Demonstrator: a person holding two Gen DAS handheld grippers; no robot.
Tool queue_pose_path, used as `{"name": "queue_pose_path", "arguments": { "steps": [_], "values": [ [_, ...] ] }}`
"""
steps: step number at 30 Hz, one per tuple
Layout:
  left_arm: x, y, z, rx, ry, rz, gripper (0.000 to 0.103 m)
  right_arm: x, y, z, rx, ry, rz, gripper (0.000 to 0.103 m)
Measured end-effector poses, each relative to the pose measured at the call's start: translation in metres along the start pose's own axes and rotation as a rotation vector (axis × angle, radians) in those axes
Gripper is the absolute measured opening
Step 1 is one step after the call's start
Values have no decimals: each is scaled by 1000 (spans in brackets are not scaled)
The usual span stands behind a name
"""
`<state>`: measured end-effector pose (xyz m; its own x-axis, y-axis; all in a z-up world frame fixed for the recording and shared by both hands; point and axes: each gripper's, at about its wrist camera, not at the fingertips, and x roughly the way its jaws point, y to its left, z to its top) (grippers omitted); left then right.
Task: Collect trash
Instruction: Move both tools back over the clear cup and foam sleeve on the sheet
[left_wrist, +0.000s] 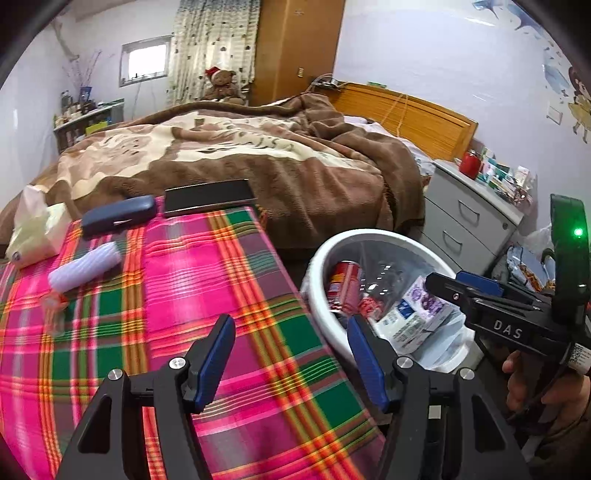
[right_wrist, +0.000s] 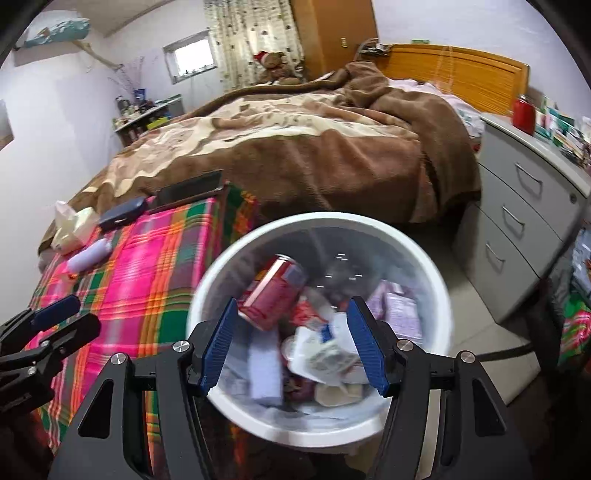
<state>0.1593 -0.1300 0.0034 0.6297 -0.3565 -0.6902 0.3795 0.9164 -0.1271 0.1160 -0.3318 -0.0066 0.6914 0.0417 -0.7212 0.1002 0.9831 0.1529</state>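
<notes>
A white round trash bin (right_wrist: 439, 284) stands on the floor beside the plaid-covered table (left_wrist: 177, 295). It holds a red can (right_wrist: 275, 295), a purple-white carton (right_wrist: 400, 310), wrappers and other trash. My right gripper (right_wrist: 293, 343) is open and empty, directly above the bin. My left gripper (left_wrist: 290, 354) is open and empty over the table's right edge; the bin (left_wrist: 325, 254) is just to its right. The right gripper (left_wrist: 443, 286) also shows in the left wrist view, over the bin. On the table lie a lilac ribbed bottle (left_wrist: 85, 266) and a crumpled tissue pack (left_wrist: 33, 229).
A dark blue glasses case (left_wrist: 118, 218) and a black flat box (left_wrist: 208, 195) lie at the table's far end. A bed with a brown blanket (left_wrist: 258, 155) is behind. A grey drawer cabinet (right_wrist: 524, 221) stands right of the bin.
</notes>
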Motion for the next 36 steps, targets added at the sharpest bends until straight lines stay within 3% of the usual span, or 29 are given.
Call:
{"name": "queue_pose_path", "arguments": {
  "steps": [14, 28, 36],
  "values": [
    [-35, 92, -21, -138, -42, 129, 63, 0, 65, 2, -98, -59, 138, 63],
    [-52, 182, -35, -268, -51, 252, 63, 23, 128, 7, -221, -4, 205, 63],
    [-36, 218, -31, -294, -32, 289, 63, 46, 166, 22, -330, 19, 247, 63]
  ]
}}
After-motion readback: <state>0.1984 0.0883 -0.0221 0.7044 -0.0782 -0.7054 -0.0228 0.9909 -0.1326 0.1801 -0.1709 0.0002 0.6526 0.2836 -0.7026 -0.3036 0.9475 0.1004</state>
